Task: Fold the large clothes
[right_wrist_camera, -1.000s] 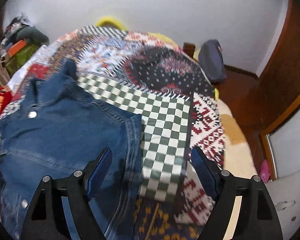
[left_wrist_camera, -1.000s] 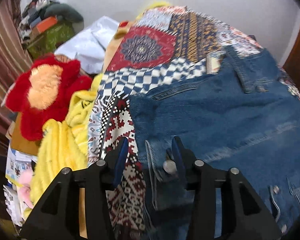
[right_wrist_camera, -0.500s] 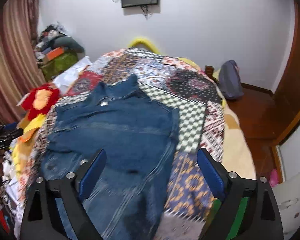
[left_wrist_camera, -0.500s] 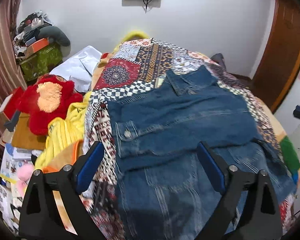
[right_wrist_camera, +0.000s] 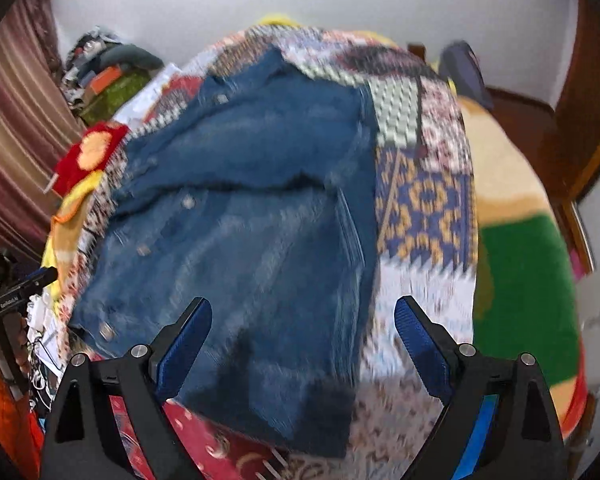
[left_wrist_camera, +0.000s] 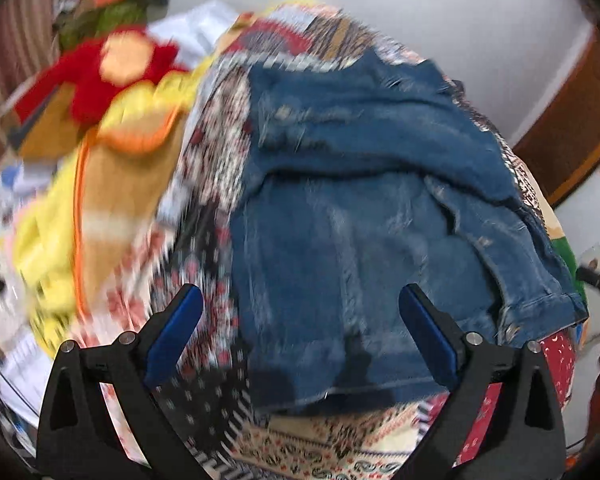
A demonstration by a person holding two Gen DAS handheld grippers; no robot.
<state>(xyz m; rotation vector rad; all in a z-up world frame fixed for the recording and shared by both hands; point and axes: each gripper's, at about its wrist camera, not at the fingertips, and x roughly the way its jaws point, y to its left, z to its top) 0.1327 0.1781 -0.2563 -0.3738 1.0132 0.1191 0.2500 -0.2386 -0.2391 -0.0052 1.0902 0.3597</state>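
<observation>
A blue denim jacket lies spread on a patchwork bedspread, collar at the far end, sleeves folded across its chest. It also shows in the right wrist view. My left gripper is open and empty, above the jacket's near hem on its left side. My right gripper is open and empty, above the hem near the jacket's right edge. Both views are blurred by motion.
A red and orange plush flower and yellow plush items lie left of the bed. A cluttered pile stands at the far left corner. A dark bag and a wooden door frame are on the right.
A second ago my left gripper was shut on the jacket's edge. It has let go and opened. Both grippers have pulled back toward the near hem and now dip lower over it.
</observation>
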